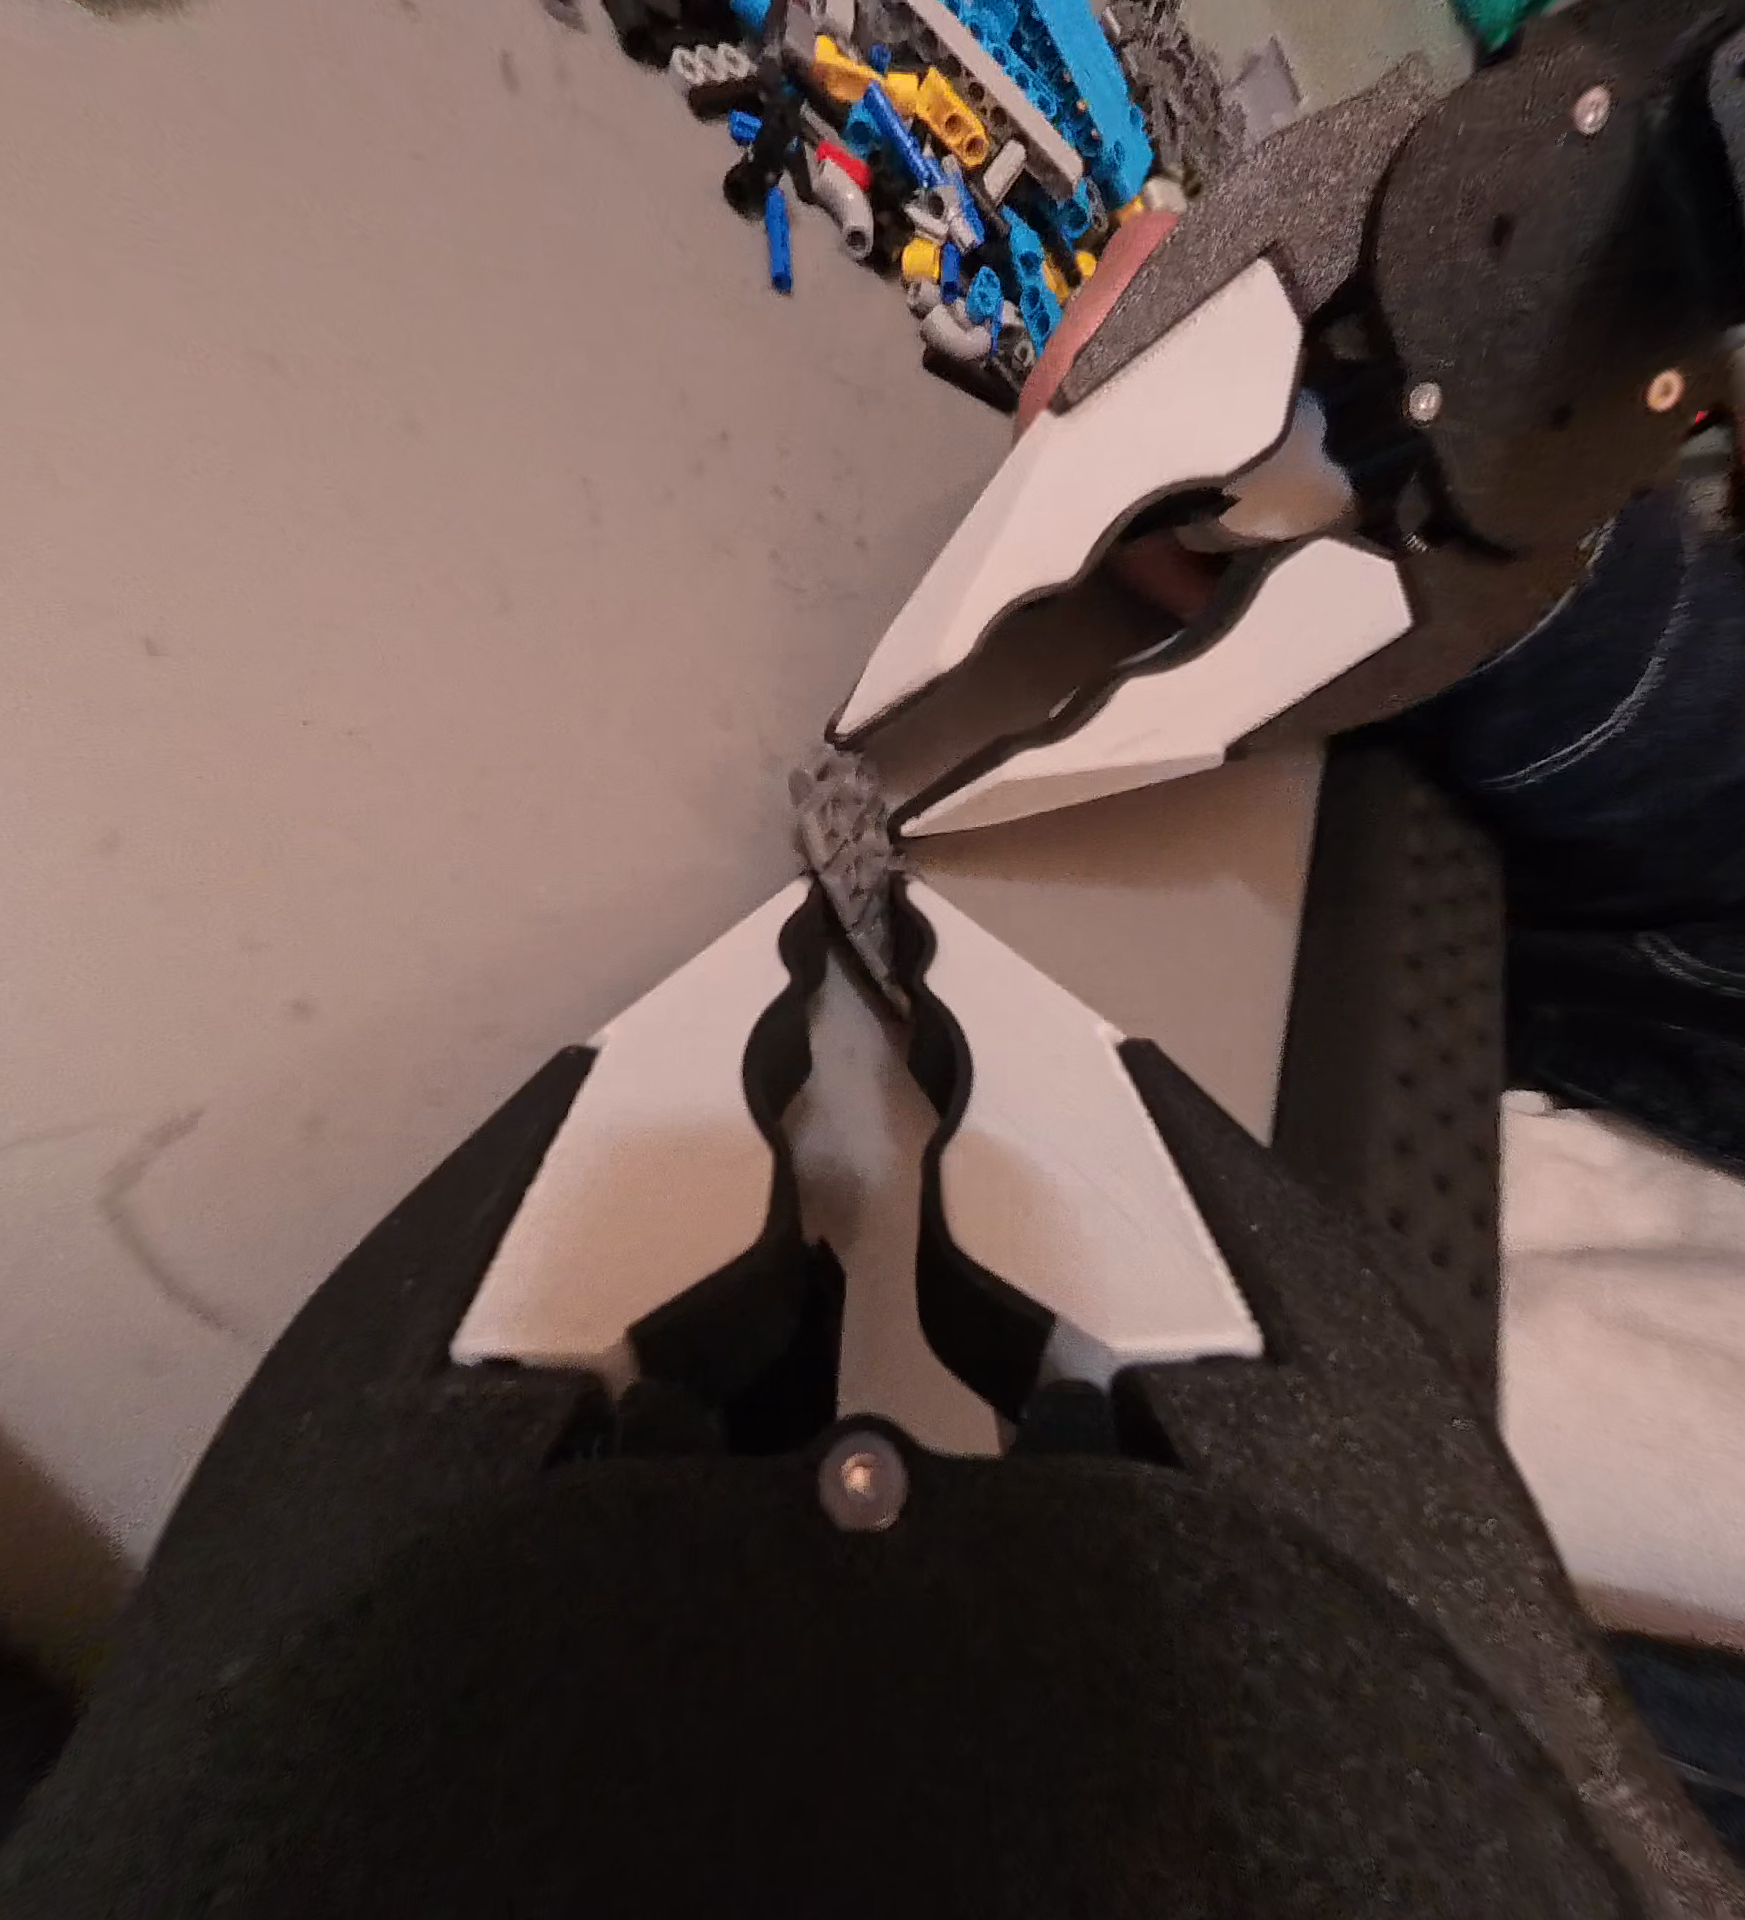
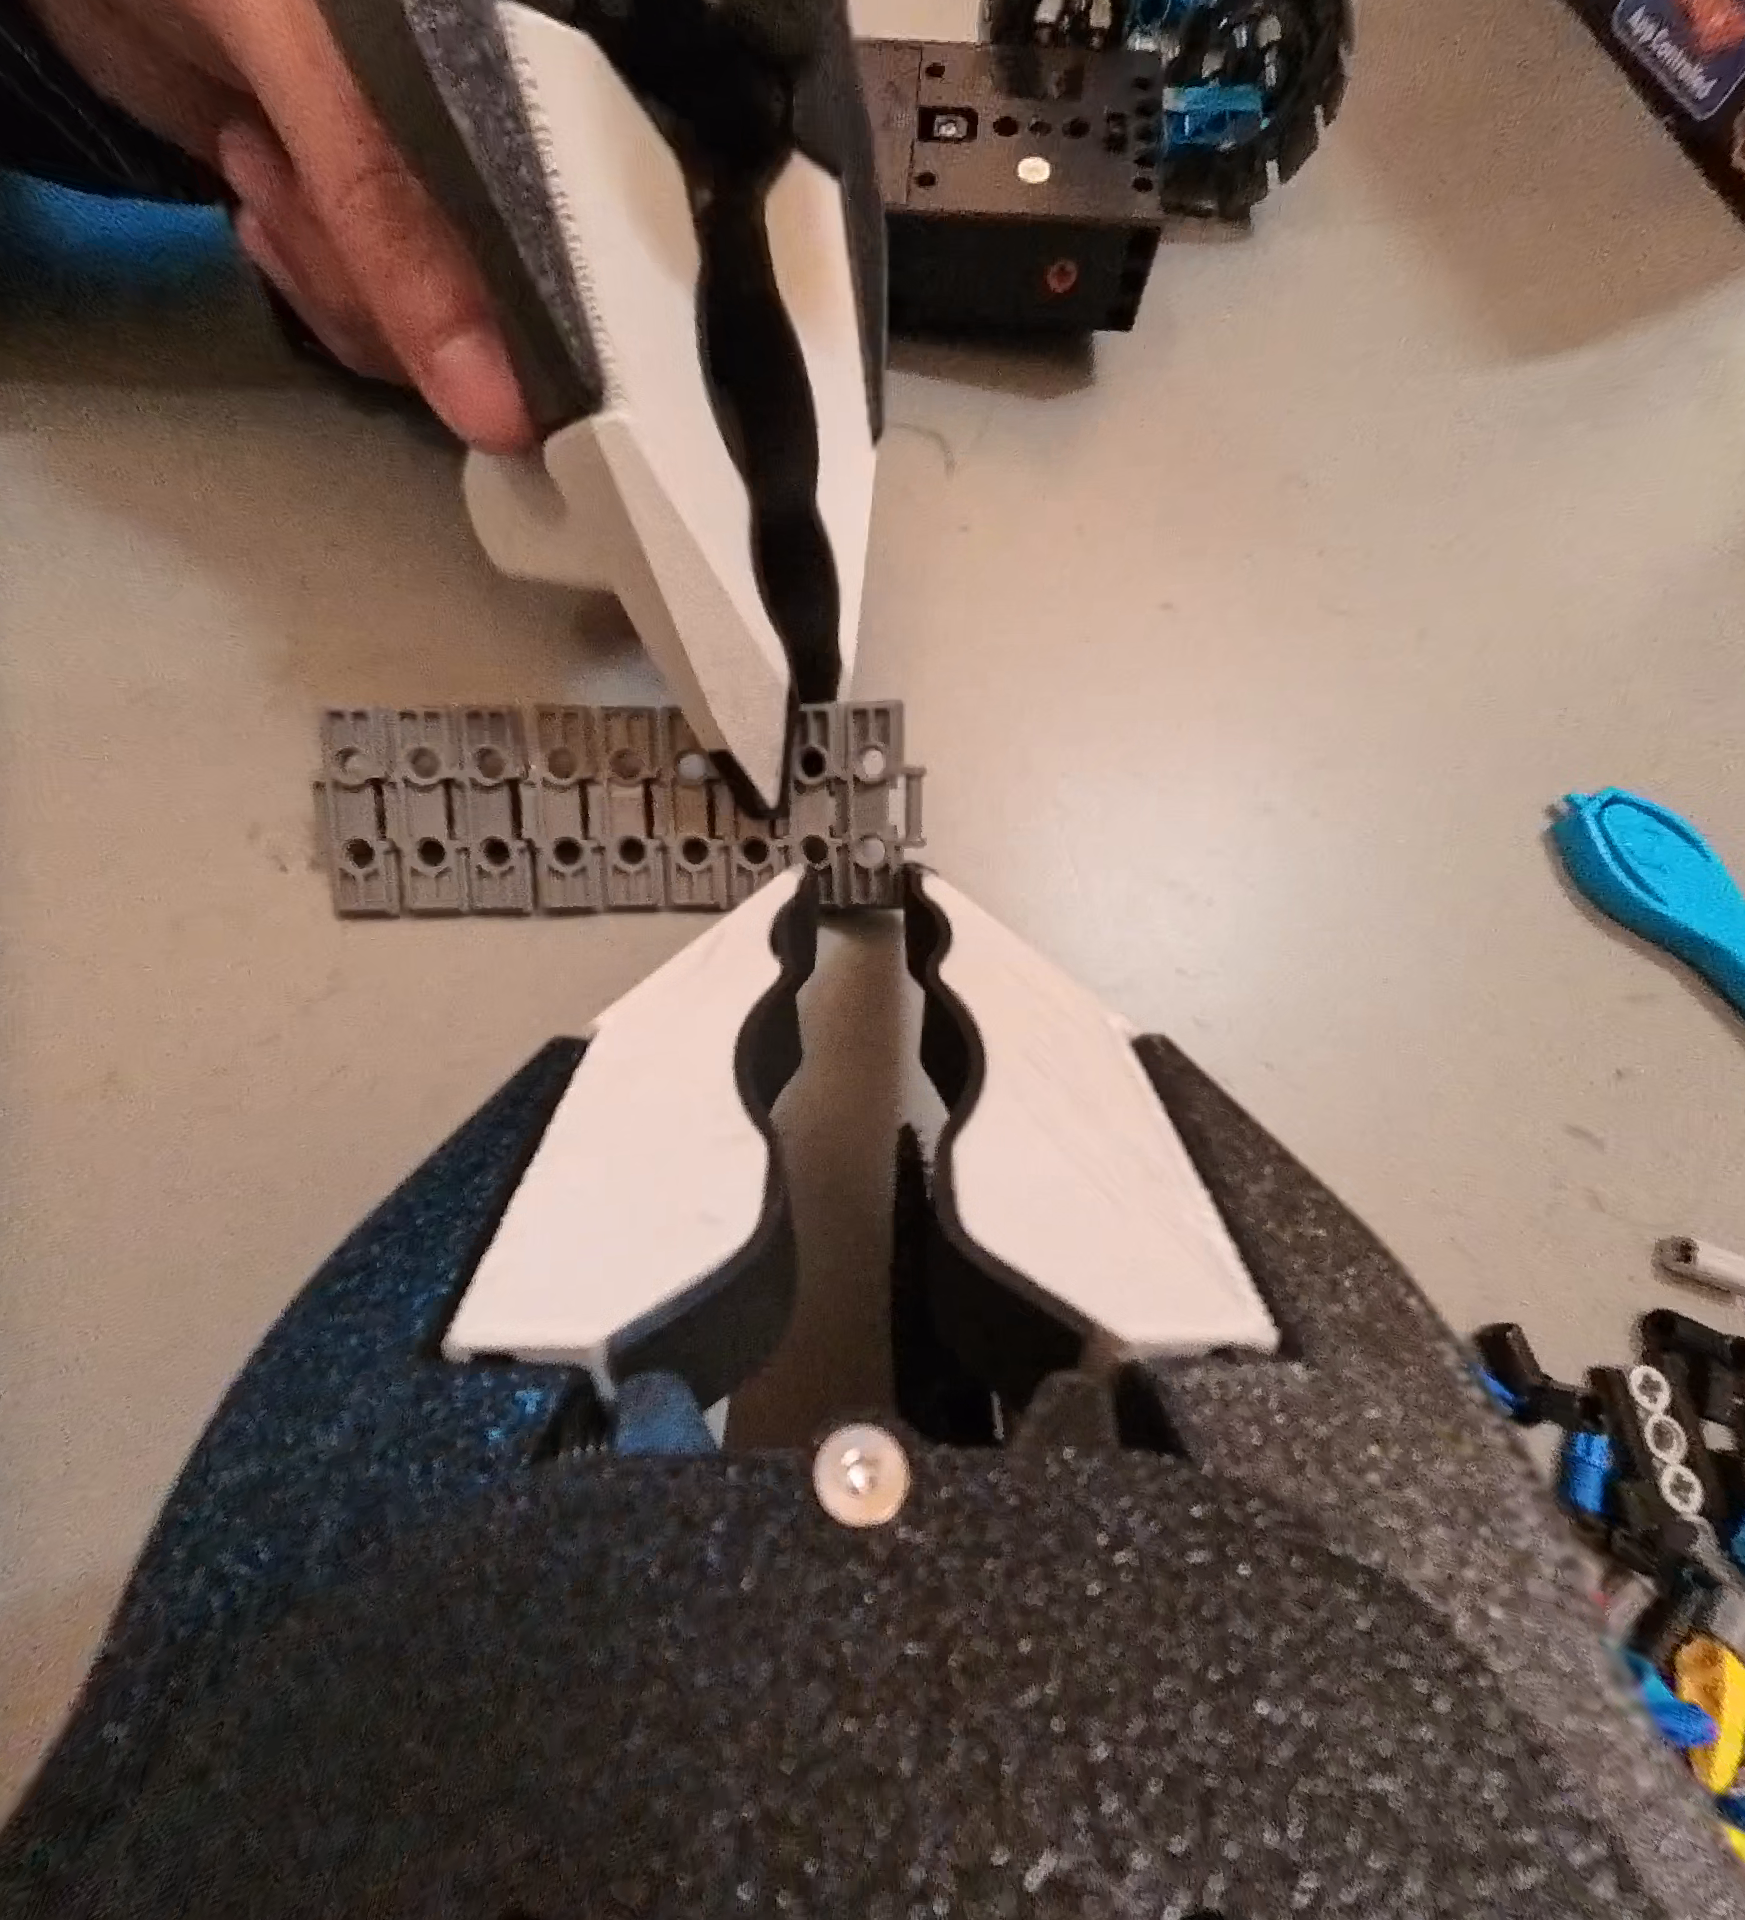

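A grey strip of linked plastic track pieces (image 2: 494,810) lies flat on the beige table (image 2: 1263,675). My right gripper (image 2: 855,883) is shut on the strip's two right-end links from the near side. My left gripper (image 2: 811,748), held by a hand (image 2: 359,208), comes down from above and pinches the strip just left of those links. In the left wrist view the strip (image 1: 842,821) shows end-on, clamped between the tips of my left gripper (image 1: 852,888) and my right gripper (image 1: 870,784), which meet tip to tip.
A pile of loose blue, yellow, black and grey building parts (image 1: 930,156) lies on the table, also at the lower right of the right wrist view (image 2: 1699,1507). A blue plastic tool (image 2: 1699,935) lies right. A black box (image 2: 1013,208) stands behind the strip. A person's jeans (image 1: 1626,727) are beside the table edge. The tips of both grippers are at nearly the same place.
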The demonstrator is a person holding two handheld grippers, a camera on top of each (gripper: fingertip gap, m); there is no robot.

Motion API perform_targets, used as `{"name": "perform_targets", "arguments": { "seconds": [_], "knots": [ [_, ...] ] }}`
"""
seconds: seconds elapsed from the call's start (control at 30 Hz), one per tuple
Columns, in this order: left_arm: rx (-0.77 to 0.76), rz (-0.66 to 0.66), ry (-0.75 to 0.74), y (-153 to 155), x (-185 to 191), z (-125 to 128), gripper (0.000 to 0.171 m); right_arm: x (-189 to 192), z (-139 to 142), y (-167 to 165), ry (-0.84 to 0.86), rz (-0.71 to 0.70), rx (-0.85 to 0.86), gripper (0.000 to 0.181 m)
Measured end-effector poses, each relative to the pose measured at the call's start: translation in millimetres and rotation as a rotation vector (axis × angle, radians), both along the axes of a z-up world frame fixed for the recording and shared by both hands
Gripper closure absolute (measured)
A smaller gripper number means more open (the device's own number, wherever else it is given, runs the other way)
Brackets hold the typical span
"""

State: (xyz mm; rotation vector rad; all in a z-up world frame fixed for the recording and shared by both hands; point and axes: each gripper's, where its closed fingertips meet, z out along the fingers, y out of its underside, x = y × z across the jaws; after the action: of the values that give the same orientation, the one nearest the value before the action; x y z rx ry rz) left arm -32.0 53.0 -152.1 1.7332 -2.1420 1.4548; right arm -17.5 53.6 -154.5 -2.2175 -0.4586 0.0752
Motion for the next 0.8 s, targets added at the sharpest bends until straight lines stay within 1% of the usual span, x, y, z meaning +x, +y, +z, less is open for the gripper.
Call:
{"name": "perform_targets", "arguments": {
  "seconds": [0.07,0.1,0.13,0.17,0.23,0.27,0.33,0.4,0.43,0.47,0.53,0.63,0.7,0.8],
  "knots": [
    [0.098,-0.019,-0.104,2,3,10,0.162,4,6,0,0.010,-0.030,0.027,0.170],
    [0.144,-0.018,-0.159,4,6,17,0.164,4,11,-1,0.041,-0.030,0.048,0.170],
    [0.208,-0.022,-0.216,6,7,24,0.165,1,19,-3,0.091,-0.019,0.072,0.167],
    [0.300,-0.035,-0.278,10,8,30,0.165,0,28,-4,0.140,-0.015,0.103,0.158],
    [0.507,-0.080,-0.386,15,6,37,0.165,-2,46,-3,0.185,-0.008,0.175,0.150],
    [0.577,-0.108,-0.411,14,4,38,0.165,-2,52,-2,0.165,-0.002,0.214,0.150],
    [0.643,-0.188,-0.437,6,-2,34,0.165,-6,57,-1,0.088,0.024,0.262,0.150],
    [0.668,-0.227,-0.419,0,-6,27,0.165,-15,50,-1,0.029,0.061,0.243,0.153],
    [0.668,-0.237,-0.413,-1,-6,25,0.165,-17,44,-1,0.000,0.069,0.220,0.157],
    [0.660,-0.243,-0.414,-3,-7,25,0.165,-15,37,-1,-0.040,0.064,0.191,0.168],
    [0.648,-0.250,-0.405,-4,-8,24,0.165,-16,29,-3,-0.078,0.080,0.163,0.173],
    [0.595,-0.239,-0.396,-6,-7,24,0.165,-15,27,-5,-0.077,0.079,0.139,0.174],
    [0.541,-0.224,-0.400,-9,-5,23,0.165,-11,18,-8,-0.063,0.067,0.082,0.174],
    [0.446,-0.236,-0.378,-16,-5,19,0.169,-11,11,-11,-0.062,0.072,0.046,0.175]
  ]
}}
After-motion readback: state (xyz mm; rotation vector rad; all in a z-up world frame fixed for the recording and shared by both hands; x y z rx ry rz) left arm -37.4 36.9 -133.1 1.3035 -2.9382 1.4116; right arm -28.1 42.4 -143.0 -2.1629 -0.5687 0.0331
